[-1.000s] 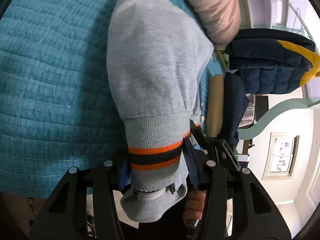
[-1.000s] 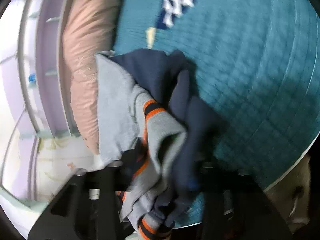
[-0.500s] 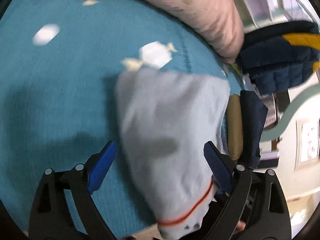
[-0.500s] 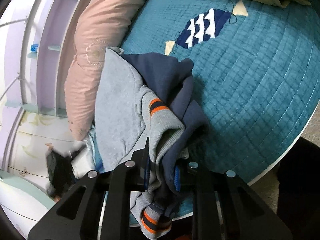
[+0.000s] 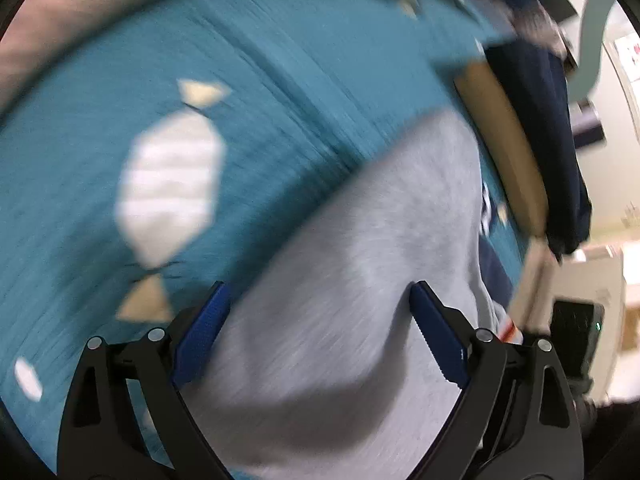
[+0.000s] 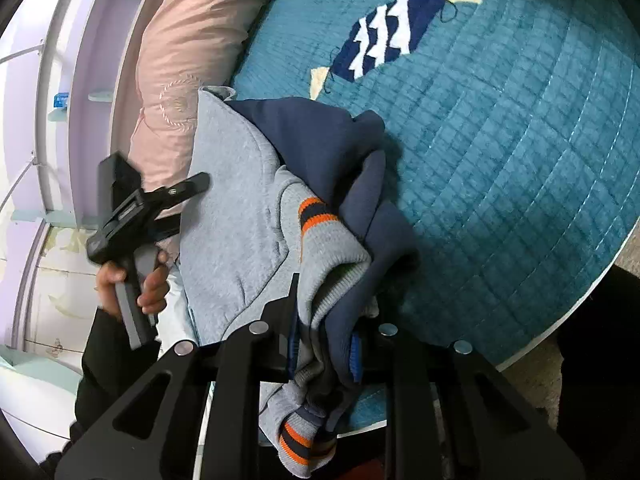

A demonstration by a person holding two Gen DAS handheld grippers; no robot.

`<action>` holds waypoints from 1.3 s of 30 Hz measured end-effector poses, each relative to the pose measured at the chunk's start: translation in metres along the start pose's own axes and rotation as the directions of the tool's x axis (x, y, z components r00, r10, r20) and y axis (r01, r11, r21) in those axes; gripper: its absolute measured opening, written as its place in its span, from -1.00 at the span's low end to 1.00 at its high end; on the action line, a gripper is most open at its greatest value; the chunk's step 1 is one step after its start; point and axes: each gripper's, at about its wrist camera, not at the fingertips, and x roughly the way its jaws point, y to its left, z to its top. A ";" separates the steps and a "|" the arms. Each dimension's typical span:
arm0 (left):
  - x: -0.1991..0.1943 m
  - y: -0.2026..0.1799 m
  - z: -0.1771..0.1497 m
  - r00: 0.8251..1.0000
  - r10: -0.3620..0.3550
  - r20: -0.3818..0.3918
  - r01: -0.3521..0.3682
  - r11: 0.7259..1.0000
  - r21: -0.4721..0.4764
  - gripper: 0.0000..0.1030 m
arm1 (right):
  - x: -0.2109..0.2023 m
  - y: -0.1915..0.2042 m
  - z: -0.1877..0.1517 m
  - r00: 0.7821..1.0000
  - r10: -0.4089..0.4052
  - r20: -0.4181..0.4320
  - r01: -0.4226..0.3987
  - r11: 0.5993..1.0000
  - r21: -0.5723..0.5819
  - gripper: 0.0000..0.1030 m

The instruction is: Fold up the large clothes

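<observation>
1. Blue-green quilted bed cover [image 6: 520, 140] fills most of both views, and it has a dark blue fish patch [image 6: 386, 36] with white zigzags sewn on it.
2. A long pink pillow [image 6: 192, 60] lies along the purple wall, and a leafy ring is stitched on it; no words can be read there.
3. The grey and navy sweatshirt [image 6: 236, 216] lies bunched on the cover beside the pillow.
4. The right gripper [image 6: 324, 344] is pinched tight on a fold of the sweatshirt near its orange-striped cuff [image 6: 316, 216].
5. The left gripper [image 5: 316, 328] hangs spread wide over the grey cloth, its blue pads [image 5: 200, 336] not pressing on it.
6. A hand [image 6: 136, 284] holds that gripper's handle.
</observation>
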 end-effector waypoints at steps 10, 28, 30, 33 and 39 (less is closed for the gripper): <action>0.013 -0.006 0.012 0.997 -0.010 -0.072 0.015 0.997 0.079 0.34 | -0.001 0.007 0.000 0.999 -0.040 0.000 0.040 0.998 -0.044 -0.65; -0.044 -0.030 -0.038 0.988 0.065 0.142 -0.090 0.981 0.174 -0.50 | 0.003 0.092 -0.042 0.957 -0.227 0.178 0.287 0.821 -0.495 -0.66; -0.054 -0.026 -0.048 0.984 0.037 0.175 -0.065 0.985 0.161 -0.57 | 0.004 0.110 -0.057 0.949 -0.225 0.222 0.313 0.765 -0.563 -0.66; -0.070 -0.015 -0.064 0.977 0.002 0.213 -0.029 0.992 0.121 -0.58 | 0.002 0.126 -0.076 0.945 -0.203 0.256 0.322 0.705 -0.632 -0.66; -0.076 -0.002 -0.073 0.973 -0.034 0.230 0.021 0.998 0.058 -0.57 | 0.003 0.148 -0.099 0.945 -0.167 0.281 0.320 0.638 -0.700 -0.66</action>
